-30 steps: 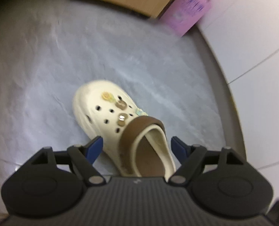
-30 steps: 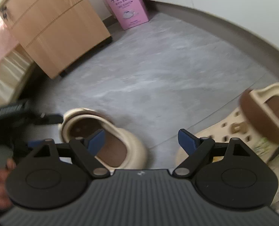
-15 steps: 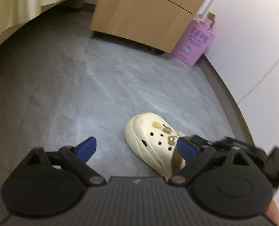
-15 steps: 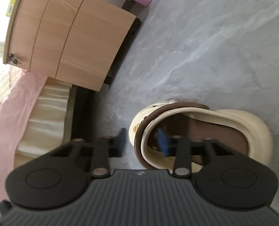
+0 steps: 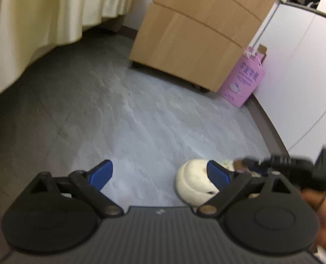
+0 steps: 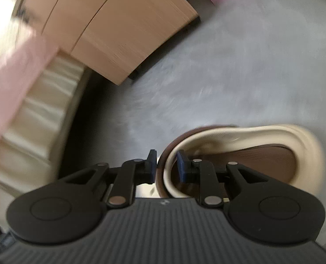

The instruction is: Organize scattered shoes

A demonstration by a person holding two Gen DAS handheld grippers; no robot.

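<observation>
A cream clog [image 5: 192, 184] with a brown insole lies low on the grey floor, toe toward the room. My left gripper [image 5: 159, 172] hangs open over bare floor just left of that toe, nothing between its blue pads [image 5: 101, 172]. At the clog's heel the right gripper's black body [image 5: 294, 169] shows, with a hand behind it. In the right wrist view my right gripper [image 6: 167, 167] is shut on the heel rim and brown strap of the clog [image 6: 272, 140], one pad inside the shoe and one outside. That view is blurred by motion.
A wooden drawer cabinet [image 5: 195, 35] stands at the back with a pink carton [image 5: 244, 81] beside it against the white wall [image 5: 305, 66]. A cream bed skirt [image 5: 42, 15] hangs along the left. The bed's pink cover [image 6: 13, 72] also shows.
My left gripper let the clog go, backed off and tilted up toward the room. My right gripper swung over from between two clogs, shut on this clog's heel and is moving with it.
</observation>
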